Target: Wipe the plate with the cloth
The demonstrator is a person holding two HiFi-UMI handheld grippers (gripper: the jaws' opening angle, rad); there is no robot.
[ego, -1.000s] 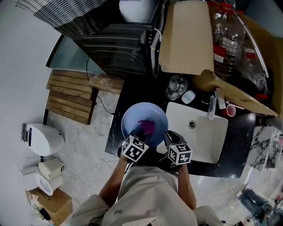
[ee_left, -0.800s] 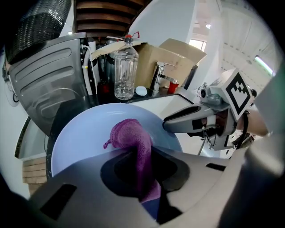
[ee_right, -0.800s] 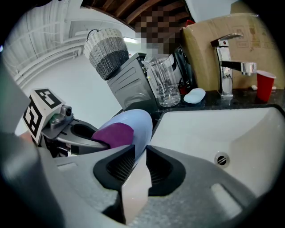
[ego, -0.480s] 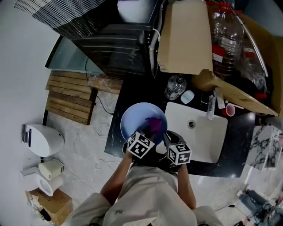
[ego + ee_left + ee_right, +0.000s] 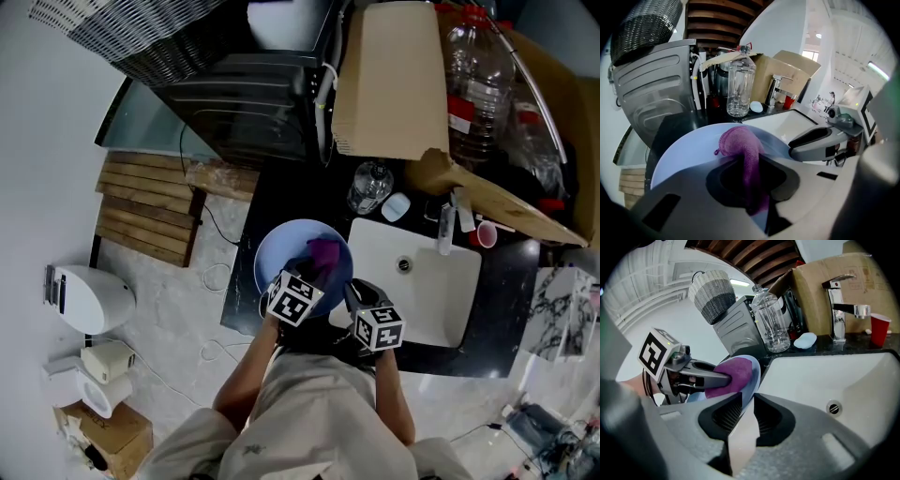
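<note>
Black stone desk (image 5: 298, 202) carries white rectangular sink basin (image 5: 427, 281). Round pale-blue plate (image 5: 279, 255) sits over desk, just left of basin. My right tool (image 5: 743, 427) pinches its near rim. My left tool (image 5: 750, 194) is clamped on purple fabric cloth (image 5: 740, 143) — I see cloth bunched against plate's inner face, toward basin side.

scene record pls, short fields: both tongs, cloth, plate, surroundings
left tongs: shut on purple cloth
right tongs: shut on plate rim
cloth: bunched, lying against plate face
plate: light blue, held beside white sink
behind: clear bottle, red cup on black counter
</note>
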